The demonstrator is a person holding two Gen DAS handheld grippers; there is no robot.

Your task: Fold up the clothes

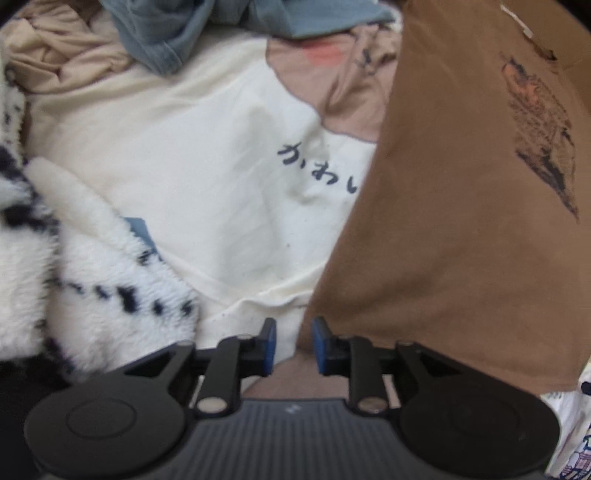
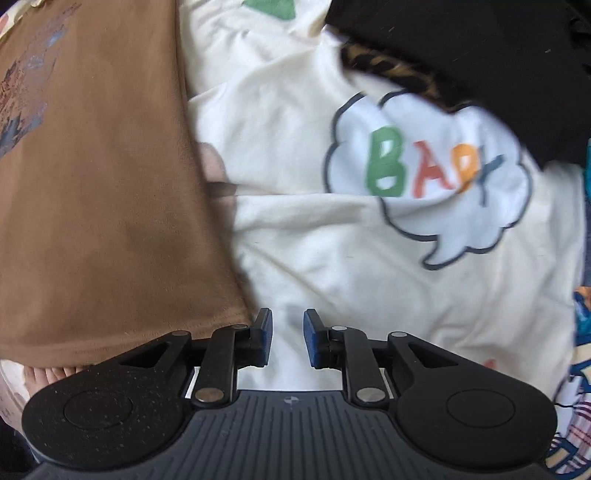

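Pointing straight down over a heap of clothes, both tools, each seen from its own wrist camera.

Left gripper (image 1: 294, 345): blue-padded fingers (image 1: 268, 343) parted by a narrow gap, nothing between them, pads pressing on nothing. Just beyond and to the right of the right-hand pad, the lower corner of a brown T-shirt (image 1: 454, 229), spread flat and running up the right side of the view, with a dark printed picture near its upper right. Under it and filling the middle, a cream shirt (image 1: 192, 155) with dark blue handwritten characters. At left, a fluffy white garment with black marks (image 1: 110, 280); along the top, a grey-blue garment (image 1: 177, 29) and a beige garment (image 1: 62, 55), both crumpled.

Right gripper (image 2: 288, 339): fingers (image 2: 314, 341) likewise a little apart and empty, hovering above cream fabric. Hem corner of the same brown T-shirt (image 2: 99, 192) just beside the left-hand pad, touching or nearly so; cannot tell which. Shirt laid along the left half of that view. At centre right, a cream shirt with a cloud-shaped speech bubble (image 2: 428, 177) and coloured letters; above right, a black garment (image 2: 480, 55) over a strip of leopard print. Bare toes (image 2: 55, 374) visible at lower left, beneath the brown hem.
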